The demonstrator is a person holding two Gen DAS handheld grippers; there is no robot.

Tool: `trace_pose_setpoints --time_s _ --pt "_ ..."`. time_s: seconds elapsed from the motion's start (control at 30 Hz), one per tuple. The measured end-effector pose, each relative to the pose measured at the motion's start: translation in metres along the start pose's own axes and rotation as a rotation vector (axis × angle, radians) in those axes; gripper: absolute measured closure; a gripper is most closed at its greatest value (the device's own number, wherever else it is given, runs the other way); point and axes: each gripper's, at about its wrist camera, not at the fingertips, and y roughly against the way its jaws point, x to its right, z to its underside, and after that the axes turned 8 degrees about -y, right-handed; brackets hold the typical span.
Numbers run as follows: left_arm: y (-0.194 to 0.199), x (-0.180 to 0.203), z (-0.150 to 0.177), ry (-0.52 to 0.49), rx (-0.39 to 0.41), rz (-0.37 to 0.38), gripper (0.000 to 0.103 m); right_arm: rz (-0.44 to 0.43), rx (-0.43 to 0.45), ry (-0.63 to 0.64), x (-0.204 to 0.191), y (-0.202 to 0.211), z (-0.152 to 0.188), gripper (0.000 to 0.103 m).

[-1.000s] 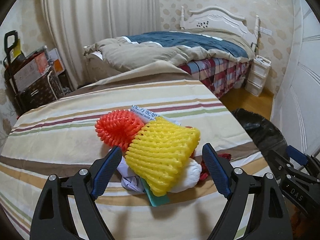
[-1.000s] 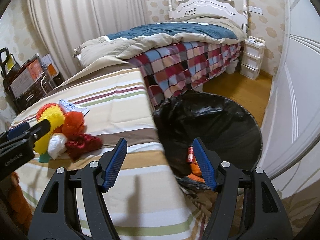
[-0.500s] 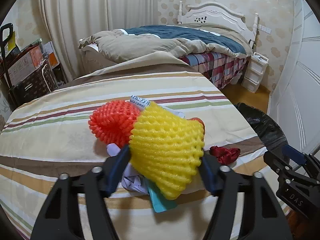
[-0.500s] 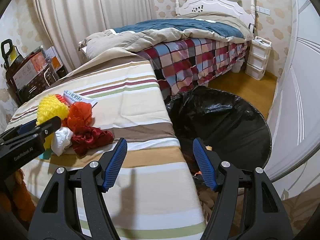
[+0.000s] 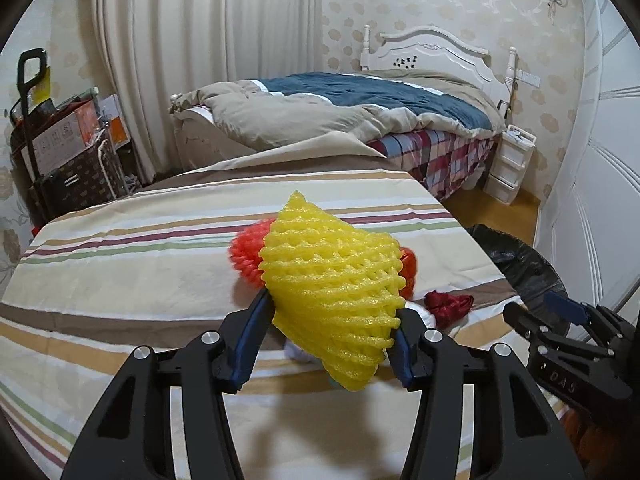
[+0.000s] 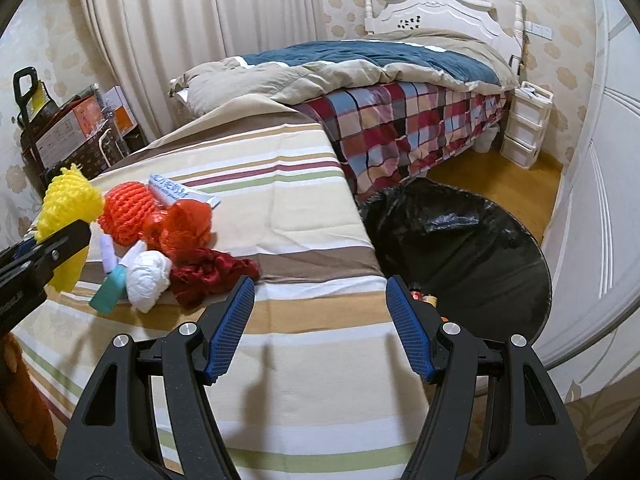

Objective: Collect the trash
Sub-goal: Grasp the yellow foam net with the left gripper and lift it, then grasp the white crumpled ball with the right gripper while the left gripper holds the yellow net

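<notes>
A yellow foam net point(image 5: 332, 292) is caught between the blue pads of my left gripper point(image 5: 332, 320), whose jaws are closing on it; it hangs just above the trash pile. From the right wrist view the same net point(image 6: 68, 204) and left gripper point(image 6: 40, 252) sit at the far left. Below them lie an orange foam net point(image 6: 128, 212), an orange plastic bag point(image 6: 184, 224), a white paper wad point(image 6: 148, 272), a dark red rag point(image 6: 212, 272) and a teal piece point(image 6: 108, 290). My right gripper point(image 6: 319, 286) is open with nothing in it, over the striped table's edge.
A black-lined trash bin point(image 6: 460, 240) stands on the floor right of the striped table point(image 6: 280, 208). Behind are a bed point(image 6: 380, 80), white drawers point(image 6: 524, 128) and a cart with boxes point(image 6: 68, 132). A white panelled door point(image 6: 600, 200) lines the right side.
My left gripper has shut on the yellow foam net and raised it off the pile. The right gripper stays open, with the pile now larger and nearer in its view.
</notes>
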Motion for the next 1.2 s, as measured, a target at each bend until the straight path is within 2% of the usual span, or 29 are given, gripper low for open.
trace_pose_setpoints --time_s 0.5,0.87,0.9,1.03,1.1,1.2 --pt "0.014 -0.068 0.034 0.097 -0.041 -0.127 0.05 -0.085 -0.016 0.13 -0.062 0.005 0.013 0.036" --pt "0.014 -0.099 0.054 0.161 -0.073 -0.164 0.05 -0.11 -0.024 0.218 -0.104 -0.005 0.015 0.037" --pt "0.014 -0.1 0.055 0.165 -0.075 -0.165 0.05 -0.11 -0.027 0.223 -0.106 -0.007 0.015 0.038" --pt "0.013 -0.105 0.06 0.179 -0.084 -0.162 0.05 -0.109 -0.061 0.25 -0.113 -0.017 0.018 0.052" --pt "0.011 -0.106 0.061 0.183 -0.088 -0.159 0.05 -0.106 -0.079 0.259 -0.116 -0.021 0.022 0.062" --pt "0.01 -0.106 0.063 0.186 -0.095 -0.153 0.05 -0.1 -0.085 0.272 -0.118 -0.023 0.026 0.066"
